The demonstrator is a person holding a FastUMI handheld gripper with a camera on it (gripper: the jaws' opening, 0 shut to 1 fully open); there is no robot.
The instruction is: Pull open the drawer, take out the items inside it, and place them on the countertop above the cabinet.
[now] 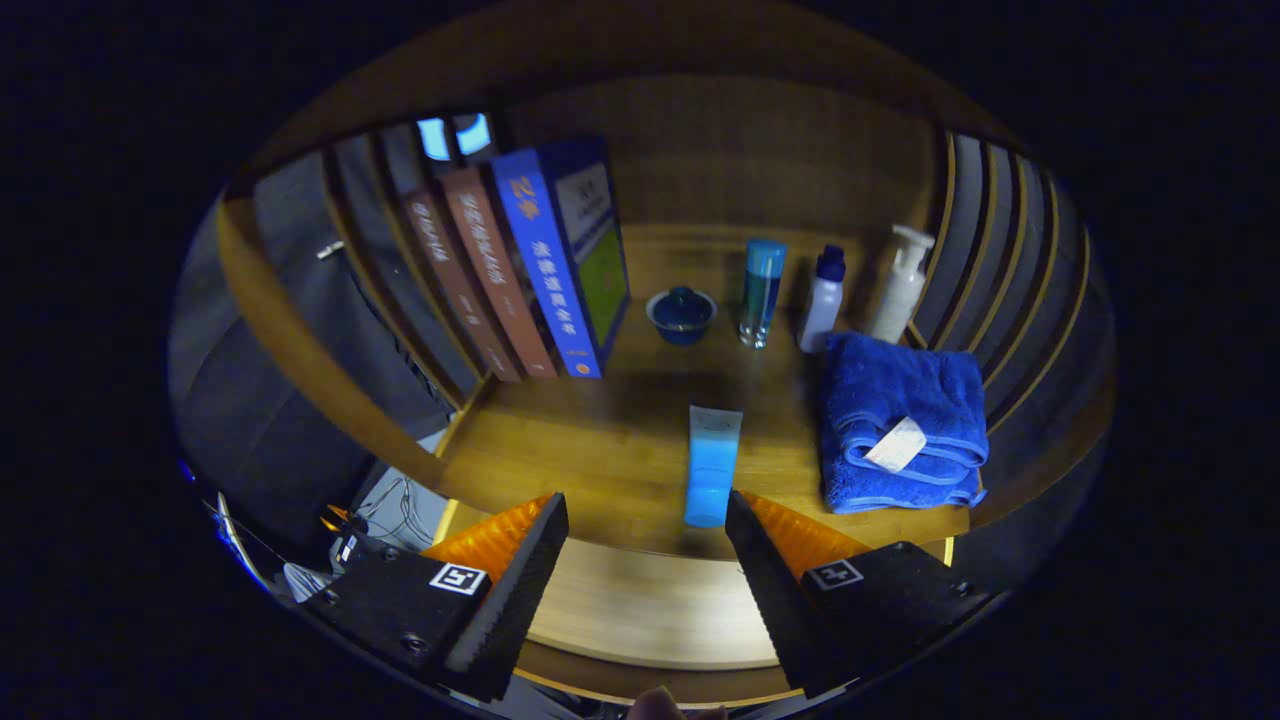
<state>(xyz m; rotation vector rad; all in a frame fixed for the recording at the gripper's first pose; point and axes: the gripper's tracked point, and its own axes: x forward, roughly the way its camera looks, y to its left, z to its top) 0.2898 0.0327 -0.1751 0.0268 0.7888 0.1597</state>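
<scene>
One blue tube (712,466) lies flat on the countertop (600,450) just ahead of the gripper (645,560), whose fingers stand apart and empty, so I judge that item delivered, with the drawer's remaining contents beyond telling from this view.
</scene>
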